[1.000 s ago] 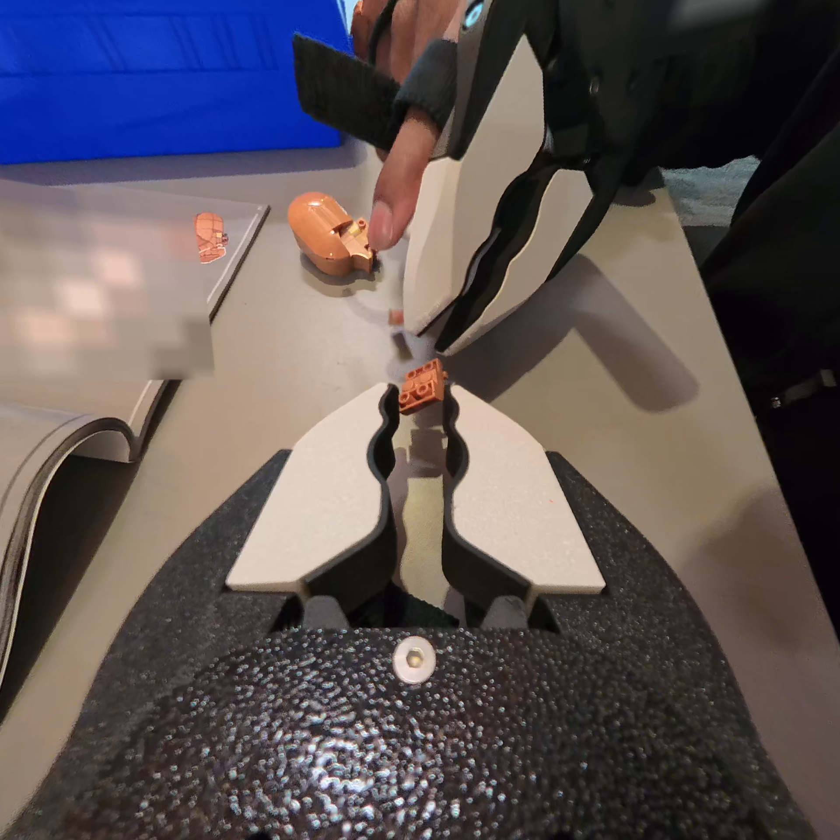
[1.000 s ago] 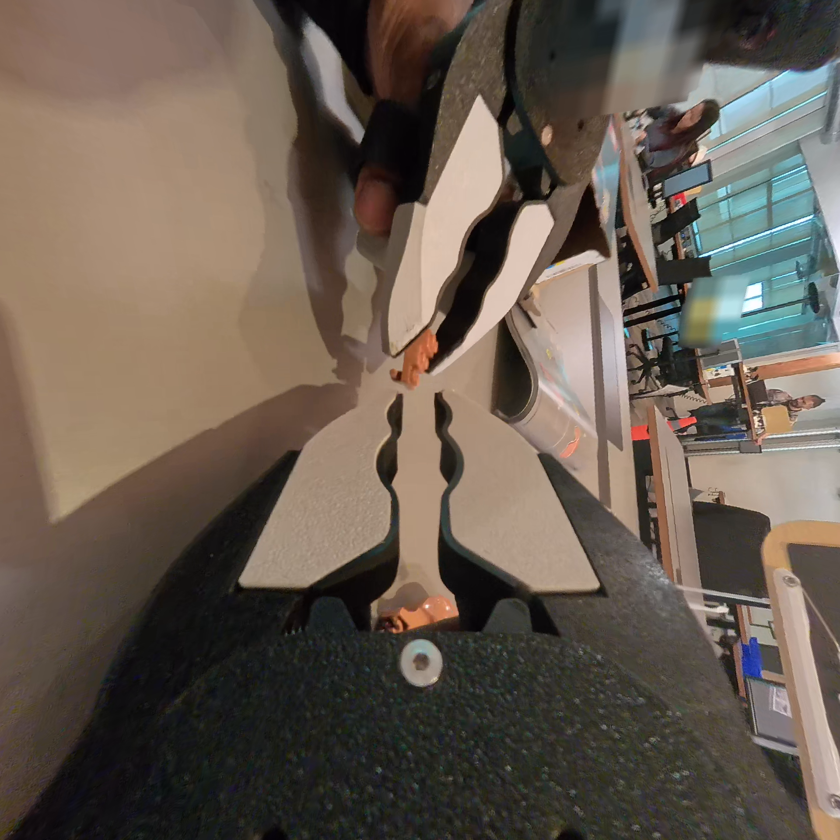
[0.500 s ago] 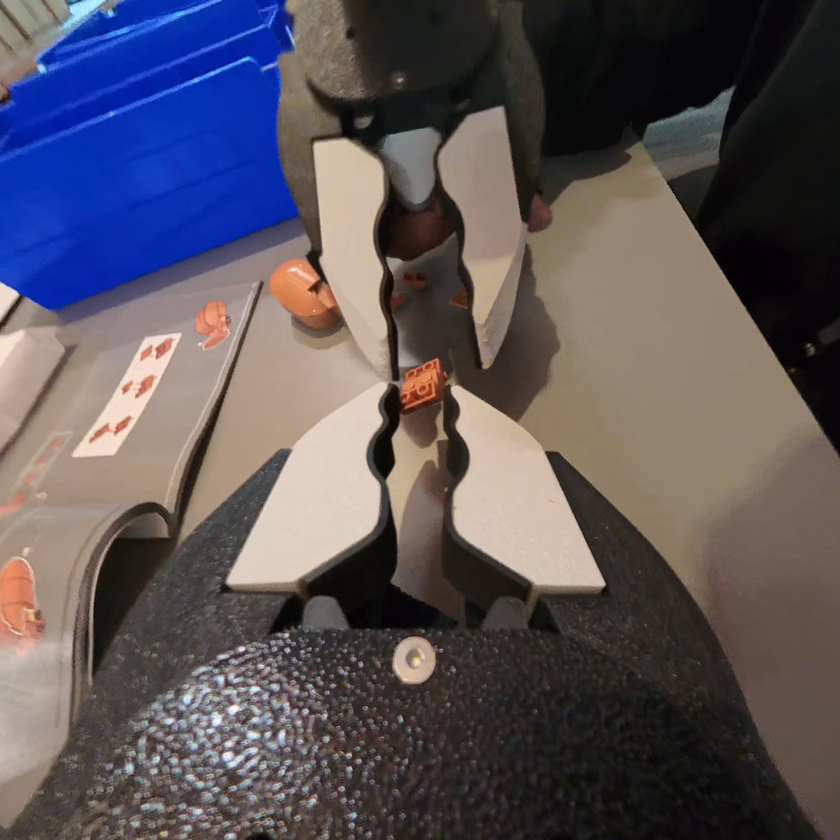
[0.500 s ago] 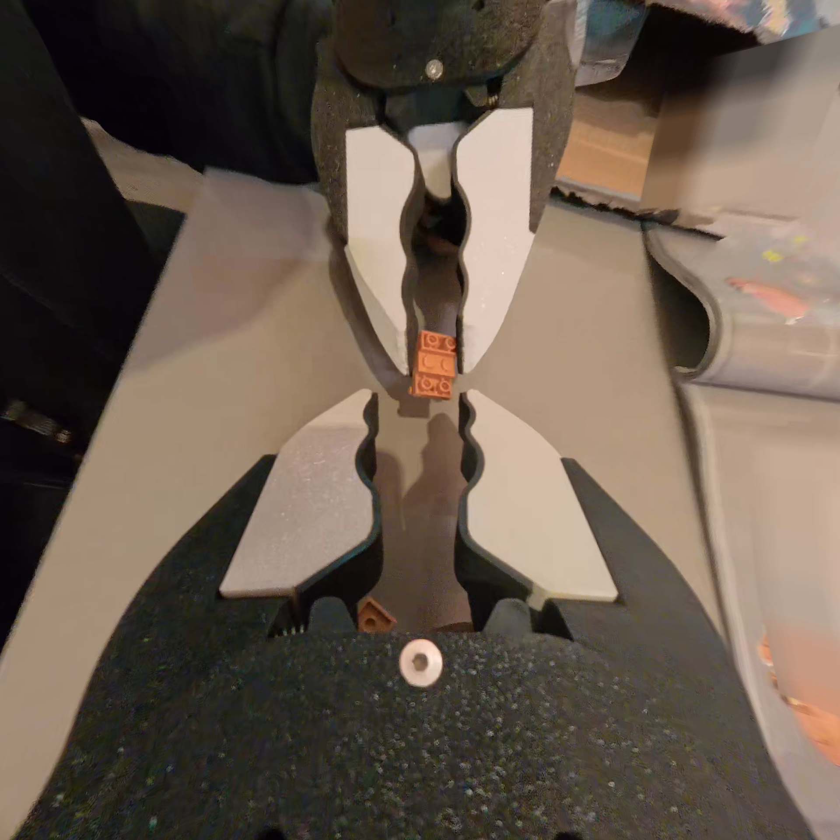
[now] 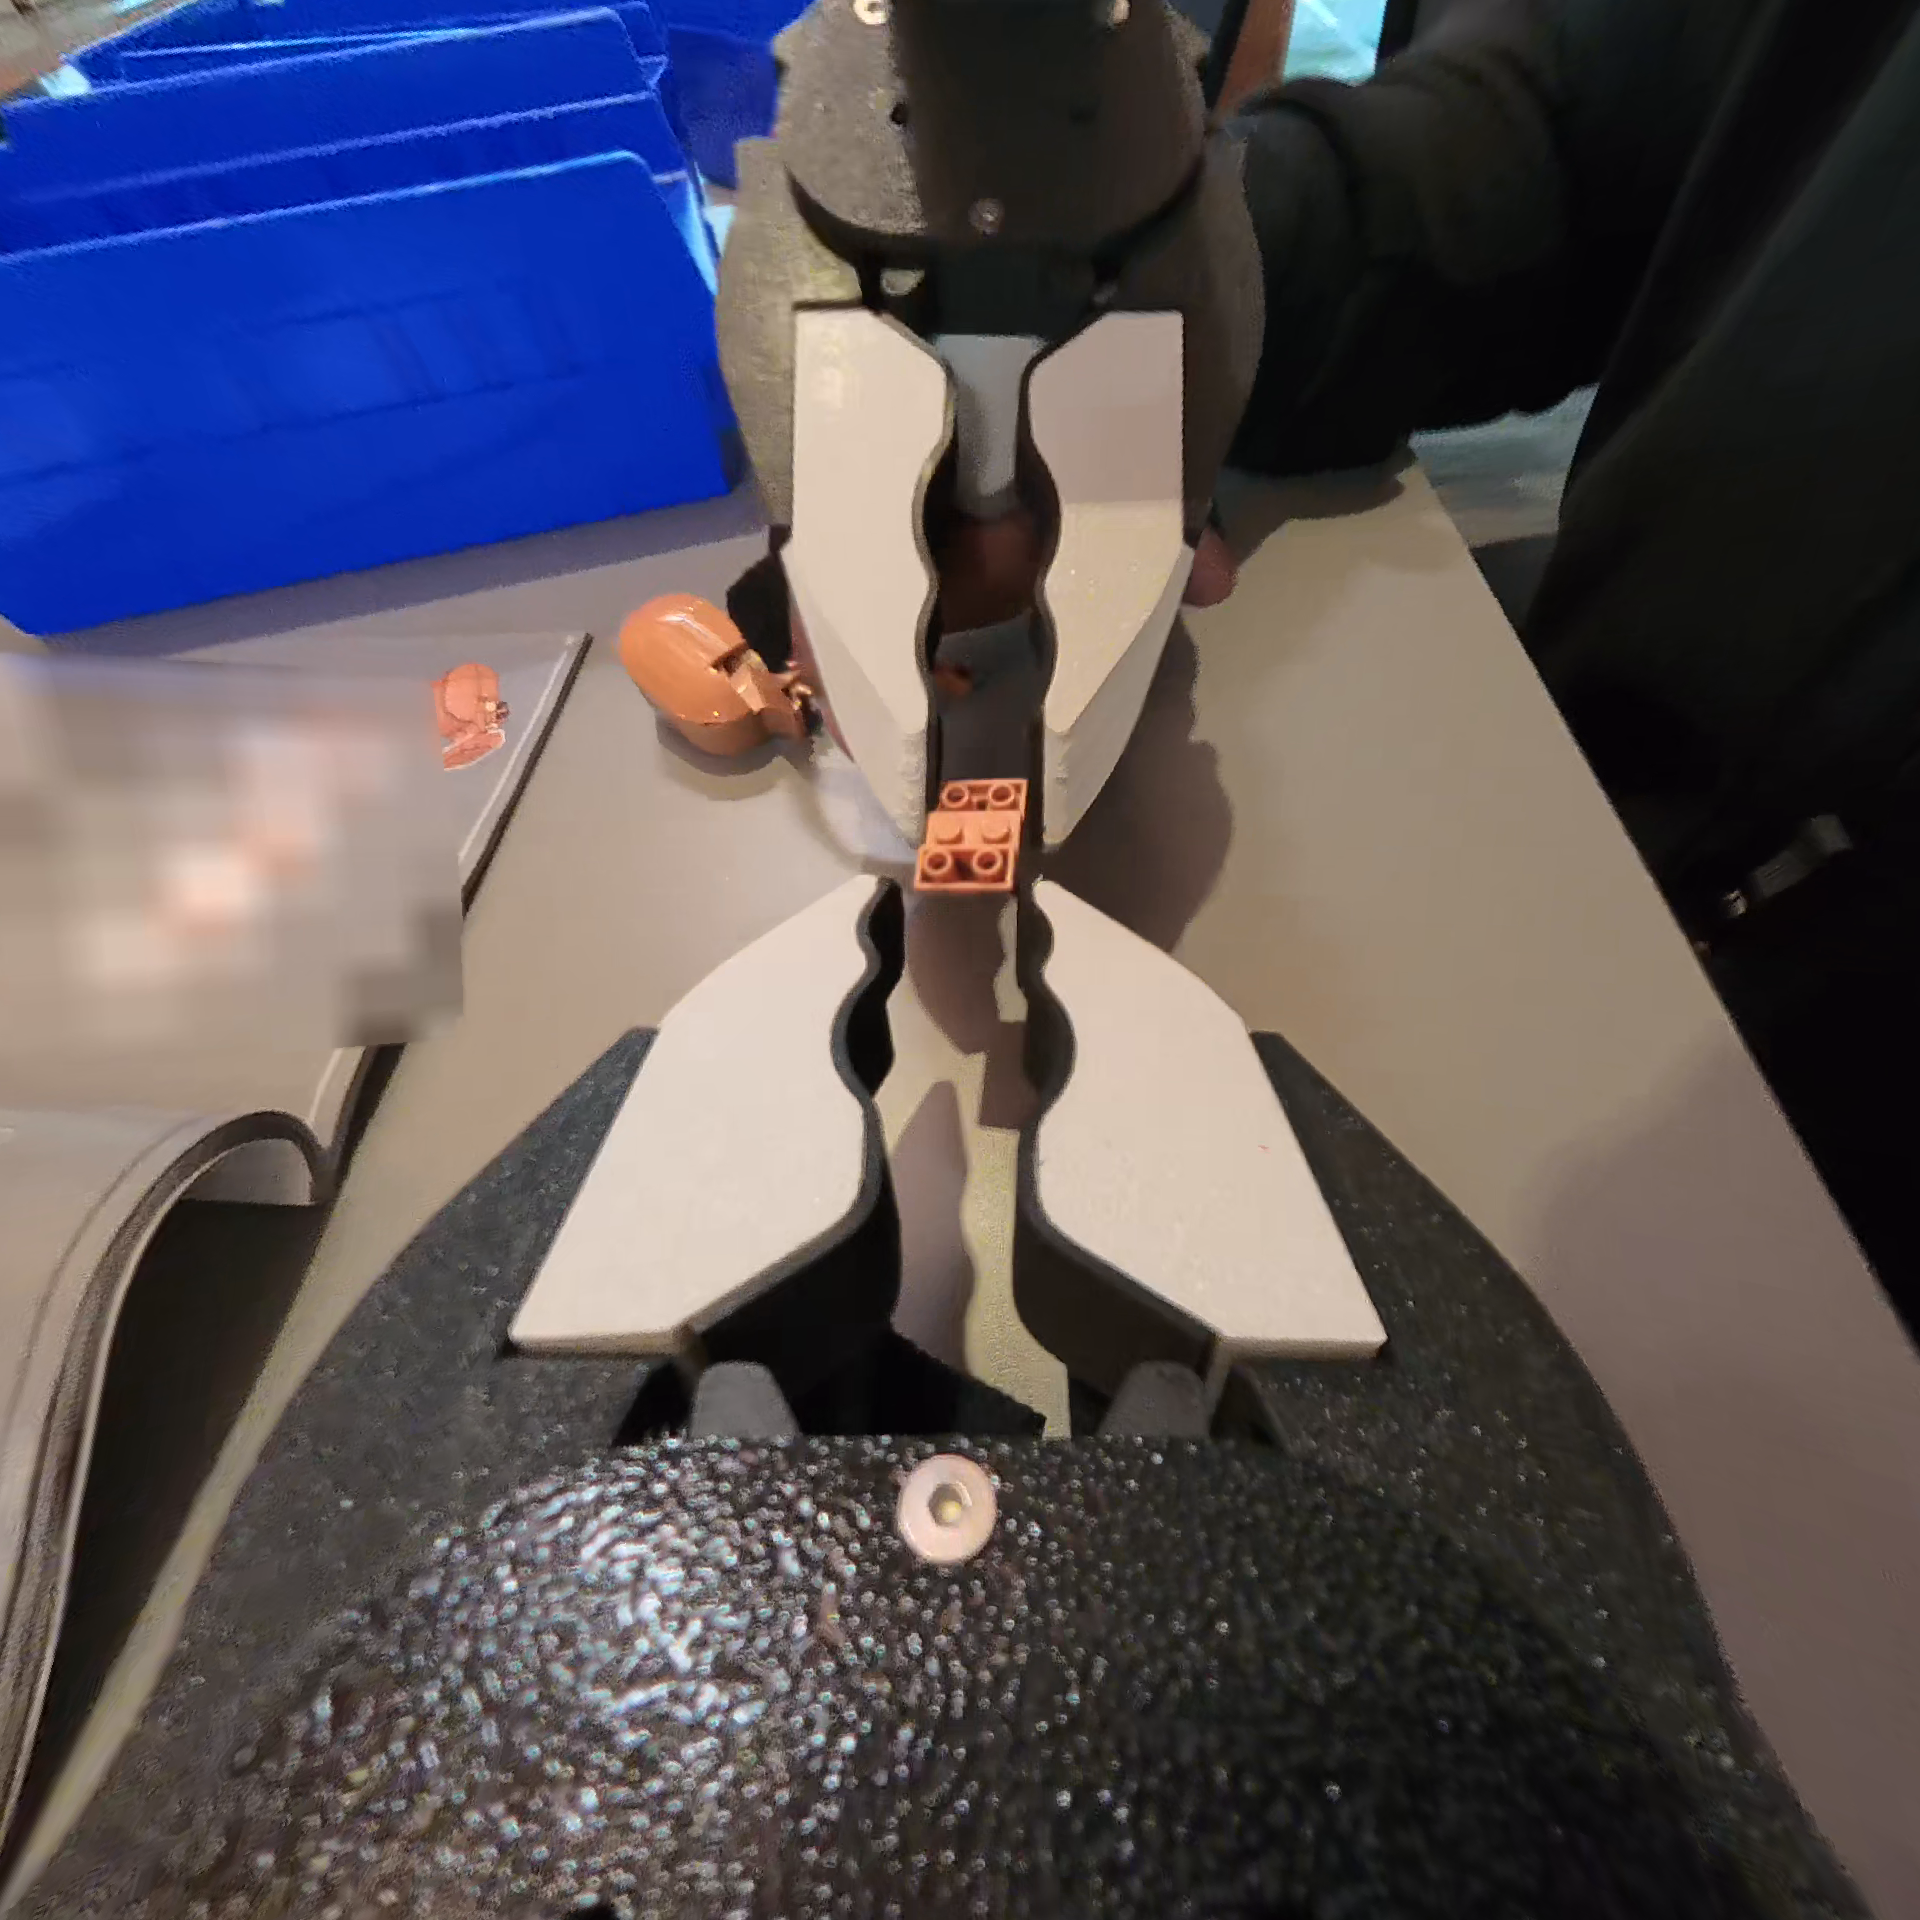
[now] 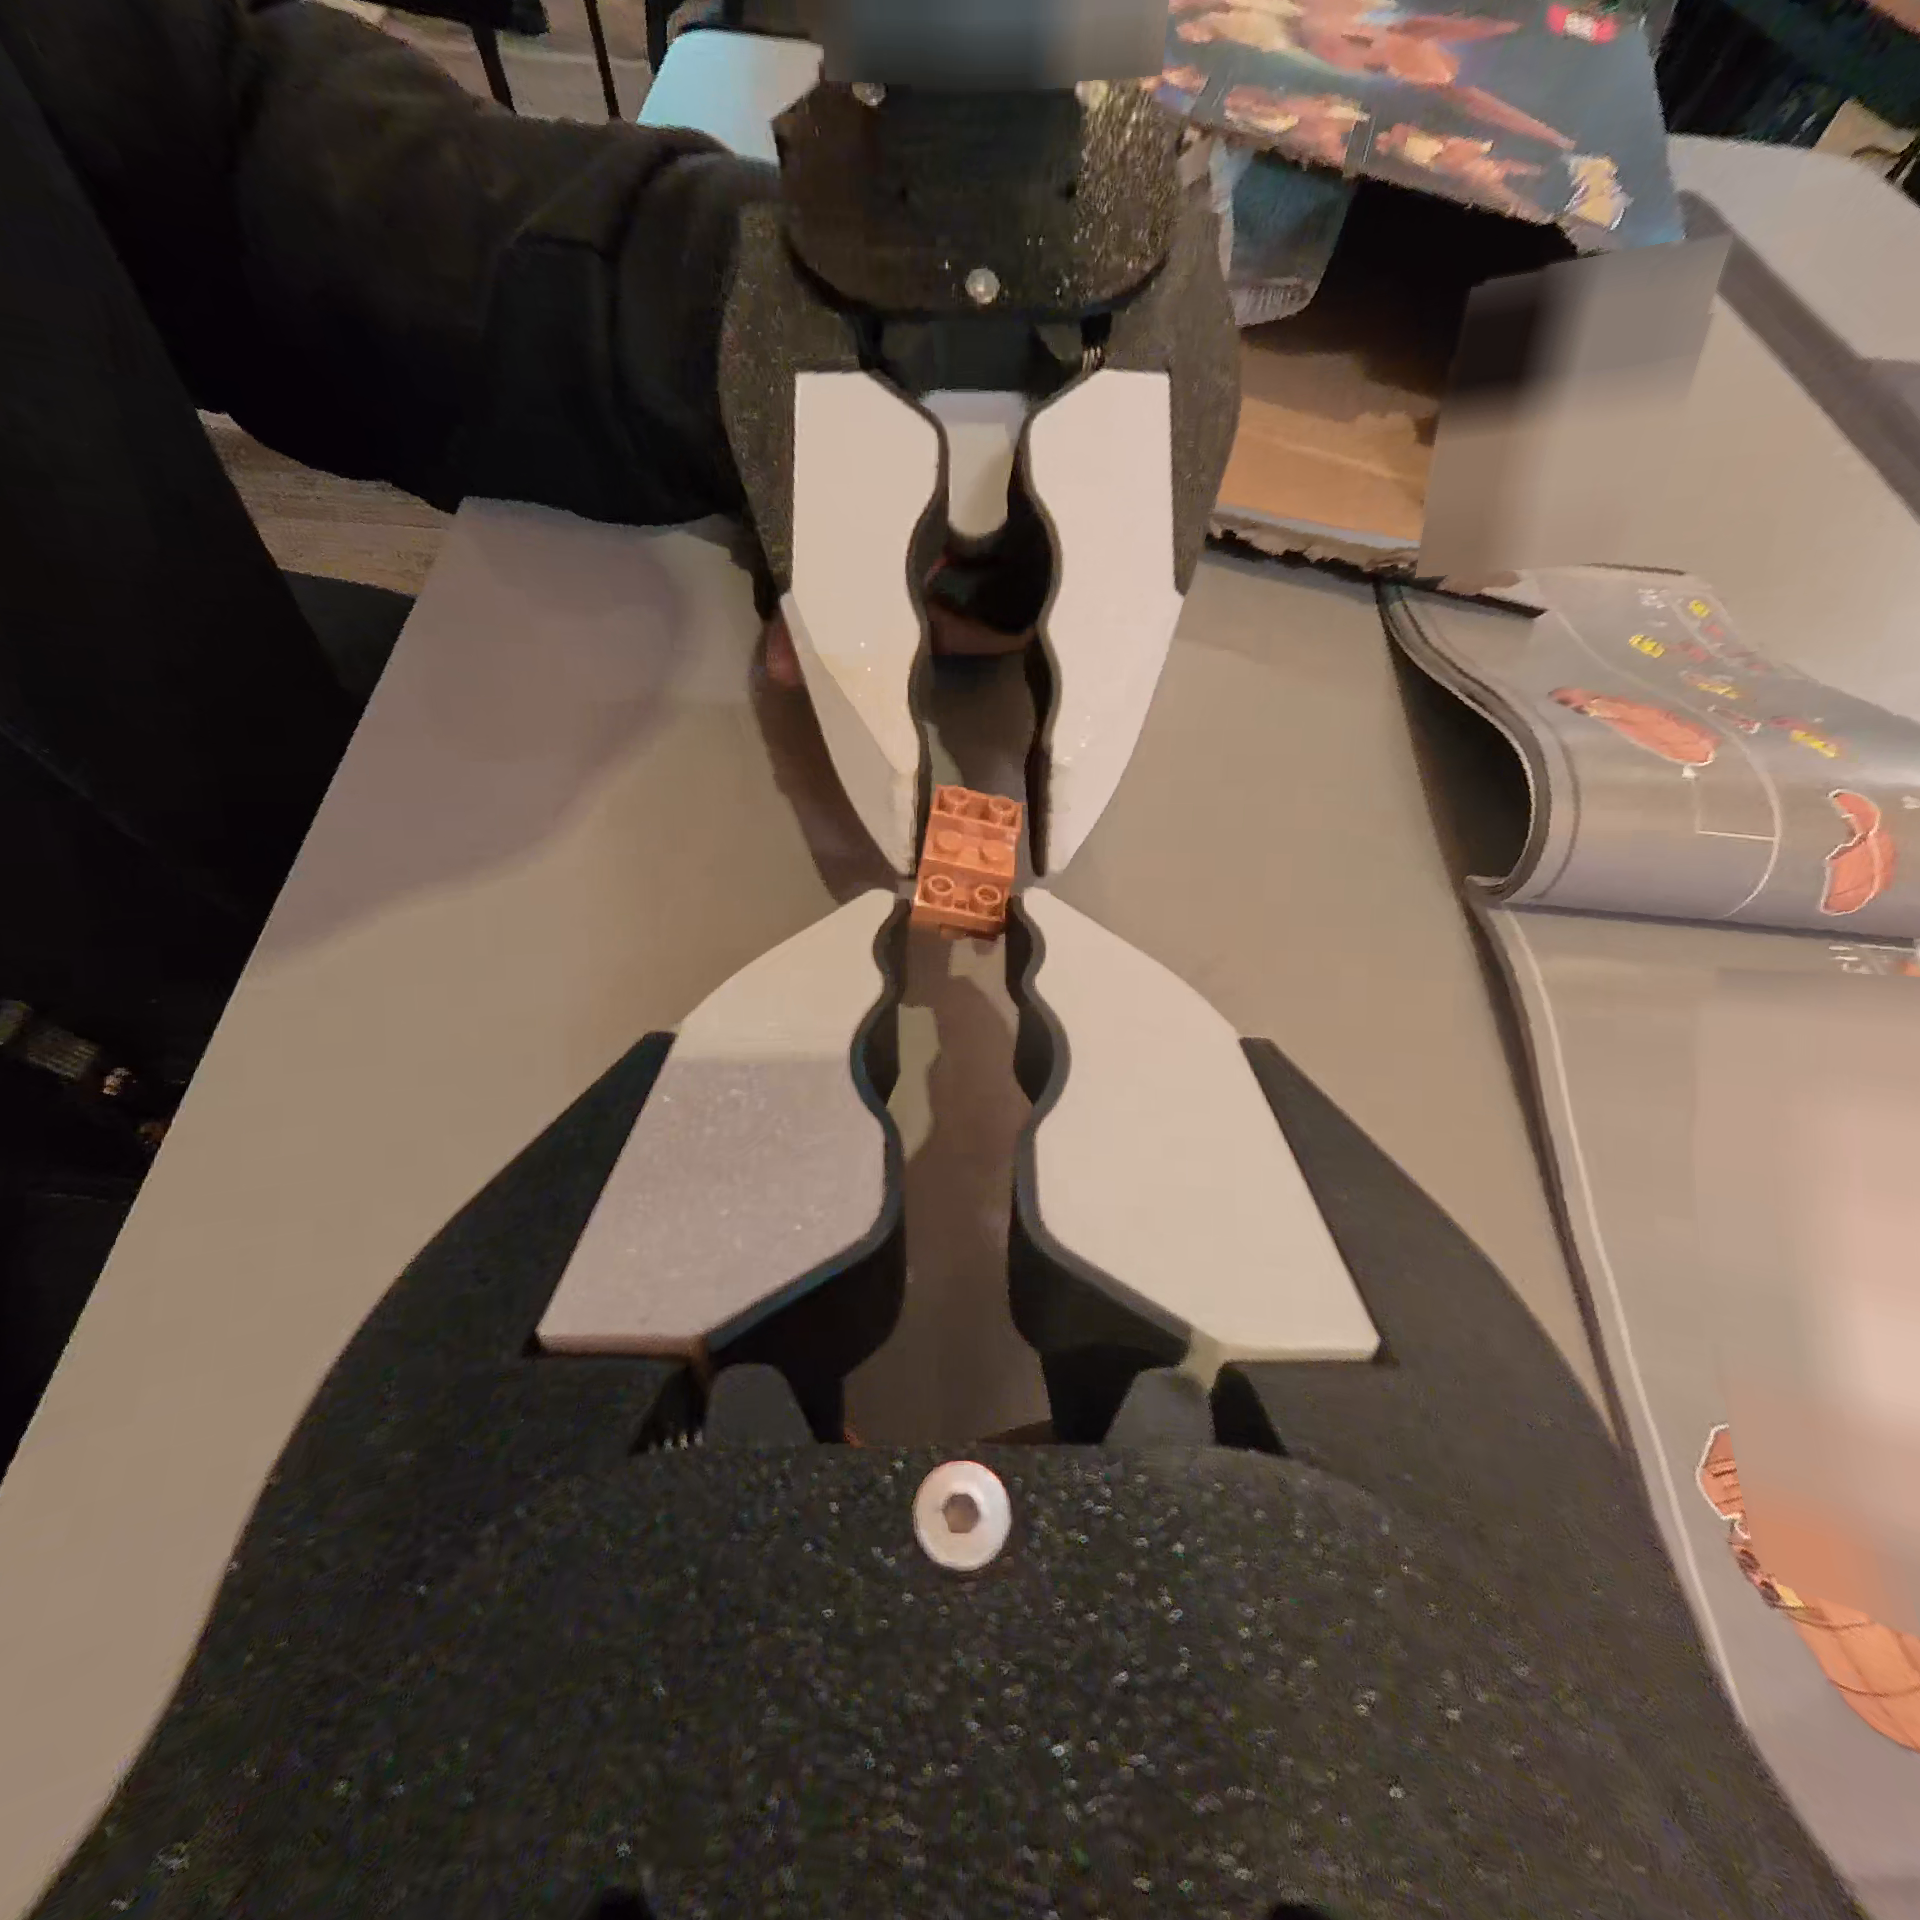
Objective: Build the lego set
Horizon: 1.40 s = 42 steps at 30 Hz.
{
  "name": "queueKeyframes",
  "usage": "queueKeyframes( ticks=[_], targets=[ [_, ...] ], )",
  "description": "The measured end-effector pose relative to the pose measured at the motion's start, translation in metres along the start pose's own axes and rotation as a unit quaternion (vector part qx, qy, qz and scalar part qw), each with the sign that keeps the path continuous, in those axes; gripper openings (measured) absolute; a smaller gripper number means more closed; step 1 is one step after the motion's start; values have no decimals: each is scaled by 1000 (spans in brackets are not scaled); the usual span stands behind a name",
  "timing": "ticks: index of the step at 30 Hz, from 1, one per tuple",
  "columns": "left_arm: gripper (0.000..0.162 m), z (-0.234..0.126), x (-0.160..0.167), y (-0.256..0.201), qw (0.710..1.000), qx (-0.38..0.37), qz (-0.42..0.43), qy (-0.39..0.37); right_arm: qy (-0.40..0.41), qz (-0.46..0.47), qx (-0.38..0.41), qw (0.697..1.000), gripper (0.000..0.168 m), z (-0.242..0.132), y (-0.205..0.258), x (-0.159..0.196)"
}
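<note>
**Two grippers, one small brick between them**

The main risk, as I judge it, is the orange brick assembly (image 5: 971, 836) popping loose. It is tiny against the broad fingertips, and both grippers appear to bear on it from opposite ends, so a slight twist or uneven squeeze could split the stacked pieces or flick them onto the grey table (image 5: 1351, 831).

In the left wrist view, the left gripper (image 5: 961, 904) sits low centre, its jaws a narrow gap apart, tips at the near end of the brick. Whether it truly pinches the brick I cannot tell. The right gripper (image 5: 982, 805) reaches in from the top of the frame, jaws likewise narrowed, with the far end of the brick between its tips.

The right wrist view mirrors this: the right gripper (image 6: 961, 914) touches the brick assembly (image 6: 964, 868) at centre frame, which the left gripper (image 6: 971, 831) pinches from above.

A rounded brown built section (image 5: 701, 681) lies upper left, beside the open instruction booklet (image 5: 520, 769) and blue bins (image 5: 343, 312).
</note>
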<state>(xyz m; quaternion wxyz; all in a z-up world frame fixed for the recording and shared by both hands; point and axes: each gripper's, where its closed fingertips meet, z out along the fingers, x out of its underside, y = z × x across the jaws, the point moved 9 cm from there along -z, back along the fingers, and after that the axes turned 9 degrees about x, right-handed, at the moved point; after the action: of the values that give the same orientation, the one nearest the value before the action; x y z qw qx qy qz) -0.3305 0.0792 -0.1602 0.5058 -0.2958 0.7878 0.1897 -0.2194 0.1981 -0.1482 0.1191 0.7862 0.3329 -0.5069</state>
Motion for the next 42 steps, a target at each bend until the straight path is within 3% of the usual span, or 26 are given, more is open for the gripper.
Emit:
queueKeyframes(
  ticks=[7, 17, 22, 26, 29, 32, 35, 38, 42],
  targets=[
    [20, -7, -3, 3, 996, 34, -54, -54, -35, -11, 11, 999, 17, -4, -1, -4],
    [17, -9, -6, 2, 994, 39, -56, -87, -53, -26, 25, 998, 17, -4, 1, -6],
    [17, -8, -7, 4, 995, 17, -52, -81, 51, -68, 79, 993, 31, -26, -8, 5],
    [17, -6, -5, 5, 997, 1, -53, -64, 152, -44, 136, 978, 23, -58, -14, 37],
    [17, -2, -5, 5, 997, 2, -54, -48, 171, -19, 135, 976, 13, -66, -15, 50],
    [17, 0, -4, 4, 998, 4, -50, -37, 193, -87, 124, 969, 7, -67, -20, 54],
    [17, 1, -4, 3, 998, 4, -48, -33, 247, -107, 92, 959, 9, -66, -26, 62],
    [17, 0, -4, 3, 998, 1, -49, -32, 244, -119, 67, 960, 11, -64, -20, 63],
    [17, -1, -3, 3, 998, 3, -50, -30, 233, -126, 94, 960, 23, -61, -12, 59]
  ],
)
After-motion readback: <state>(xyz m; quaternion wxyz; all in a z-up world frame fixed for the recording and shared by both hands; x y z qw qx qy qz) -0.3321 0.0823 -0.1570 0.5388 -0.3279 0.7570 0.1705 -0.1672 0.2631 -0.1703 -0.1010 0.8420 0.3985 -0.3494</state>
